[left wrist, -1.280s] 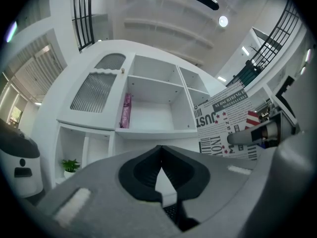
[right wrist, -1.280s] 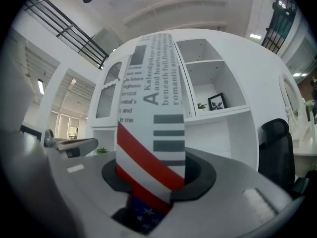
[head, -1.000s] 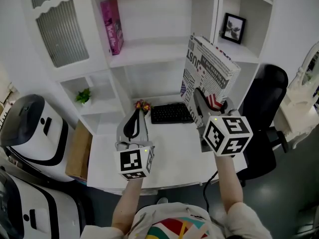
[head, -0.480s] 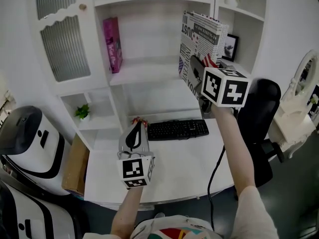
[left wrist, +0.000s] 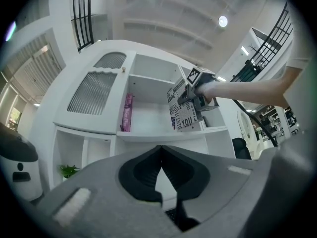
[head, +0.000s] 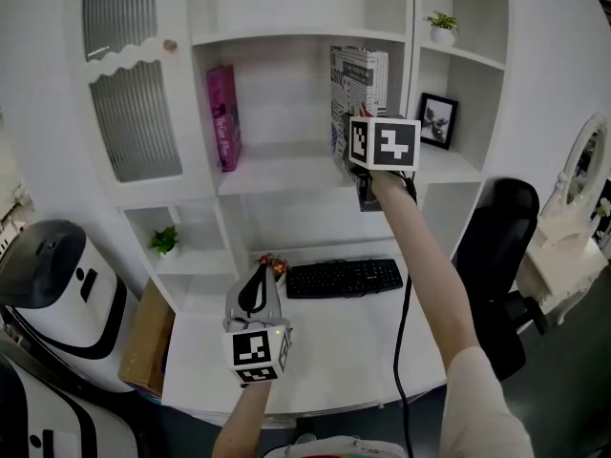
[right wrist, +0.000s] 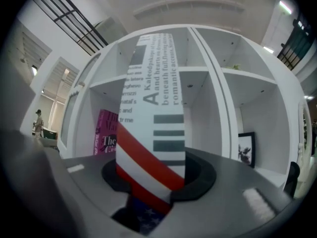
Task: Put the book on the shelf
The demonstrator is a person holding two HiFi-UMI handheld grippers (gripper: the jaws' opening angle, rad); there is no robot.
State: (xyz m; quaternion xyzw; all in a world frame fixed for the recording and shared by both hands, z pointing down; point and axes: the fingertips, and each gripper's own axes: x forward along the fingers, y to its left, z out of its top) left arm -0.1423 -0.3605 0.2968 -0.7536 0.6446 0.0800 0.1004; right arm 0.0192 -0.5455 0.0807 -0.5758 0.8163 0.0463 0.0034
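A book (head: 358, 89) with a newspaper-print cover and a red, white and blue striped spine stands upright in the right half of the middle shelf (head: 286, 172) compartment. My right gripper (head: 357, 153) is shut on its lower spine, arm stretched up to the shelf. In the right gripper view the book (right wrist: 153, 108) rises from between the jaws of the right gripper (right wrist: 151, 185). A pink book (head: 224, 117) leans at the compartment's left. My left gripper (head: 256, 292) hovers low over the desk, shut and empty. The left gripper view shows the left gripper (left wrist: 159, 182) and the held book (left wrist: 185, 114) above.
A black keyboard (head: 344, 278) lies on the white desk (head: 334, 351). A framed picture (head: 436, 122) and a potted plant (head: 442, 27) occupy the right-hand cubbies. A small plant (head: 164, 241) sits lower left. A black chair (head: 496, 246) stands to the right, white machines (head: 48, 275) at left.
My right gripper has carried the book up from above the desk into the middle shelf compartment and turned it upright. The left gripper has stayed over the desk.
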